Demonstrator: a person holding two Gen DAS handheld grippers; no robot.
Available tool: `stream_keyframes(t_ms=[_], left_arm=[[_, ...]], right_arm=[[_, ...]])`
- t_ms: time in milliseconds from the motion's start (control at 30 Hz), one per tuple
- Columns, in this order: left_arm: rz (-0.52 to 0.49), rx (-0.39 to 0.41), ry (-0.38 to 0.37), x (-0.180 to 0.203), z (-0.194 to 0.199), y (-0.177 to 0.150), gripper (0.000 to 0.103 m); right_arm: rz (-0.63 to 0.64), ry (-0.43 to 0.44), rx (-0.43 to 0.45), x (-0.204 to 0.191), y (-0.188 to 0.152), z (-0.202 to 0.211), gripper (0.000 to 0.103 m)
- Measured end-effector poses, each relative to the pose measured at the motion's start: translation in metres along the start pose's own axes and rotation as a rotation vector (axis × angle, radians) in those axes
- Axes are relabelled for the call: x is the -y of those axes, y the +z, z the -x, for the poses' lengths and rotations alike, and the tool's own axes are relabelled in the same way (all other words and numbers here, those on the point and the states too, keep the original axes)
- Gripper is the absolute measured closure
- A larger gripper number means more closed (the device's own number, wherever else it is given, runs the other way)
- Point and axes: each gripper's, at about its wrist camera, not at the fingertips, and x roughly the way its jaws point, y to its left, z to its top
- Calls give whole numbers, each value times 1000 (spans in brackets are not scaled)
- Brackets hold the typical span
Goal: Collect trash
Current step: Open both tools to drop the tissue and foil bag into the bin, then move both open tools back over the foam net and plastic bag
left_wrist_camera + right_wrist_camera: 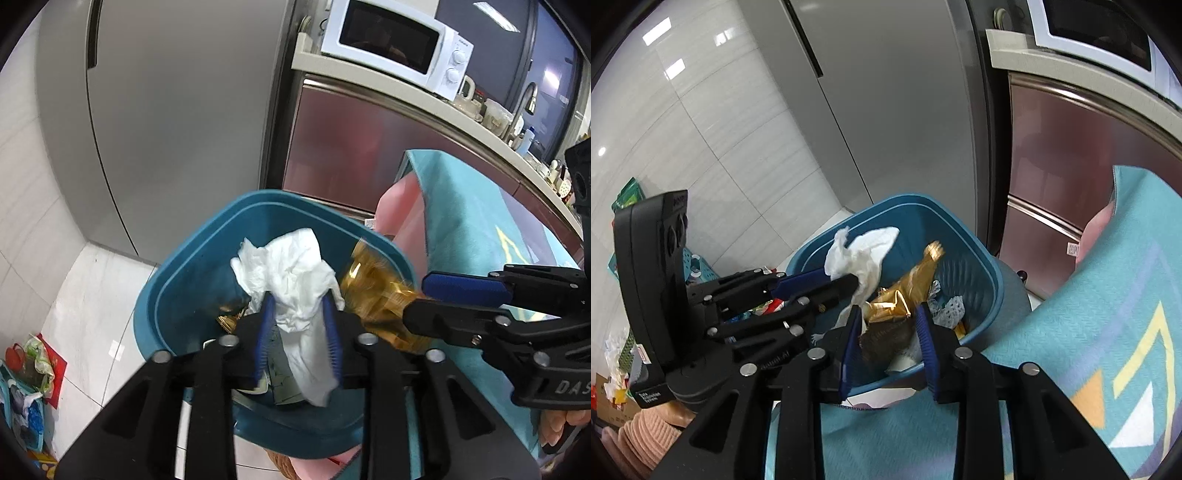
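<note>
Now white tissue [295, 280] over blue bin [177, 273], between left tool [298, 332] pads, crumpled. Gold wrapper [905, 295] over same bin, between right tool [892, 343] pads, jaws part open. Cannot tell if pads press either one. More trash inside bin. Teal cloth [1108, 295] beside bin.

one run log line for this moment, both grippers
left gripper: white tissue between pads | right gripper: gold wrapper between pads | both over blue bin | step: dropping trash
</note>
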Motion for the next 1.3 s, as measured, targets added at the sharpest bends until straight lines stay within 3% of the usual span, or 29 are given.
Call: stream_keyframes(t_ms=[133,333,767,967,1133,1300], left_arm=[[13,-19,-3,-3,-11,-3,63],[17,10,-24,-2,0,-6,57],[-86,183,-147,50,85,-11,43],[-161,222,-216,92,108,-21,29],[-219,221,-265,130,113,-32,16],[-246,213,-328,165,109,-44,6]], right_arm=[[-35,5,5,7,-4,2,66],[-50,12,35,15,-11,20,65],[-68,18,160,26,-51,89,58],[-109,-22,235,41,-77,122,53],[-145,-98,280,58,-105,149,45],[-223,-185,307,82,-135,176,45]])
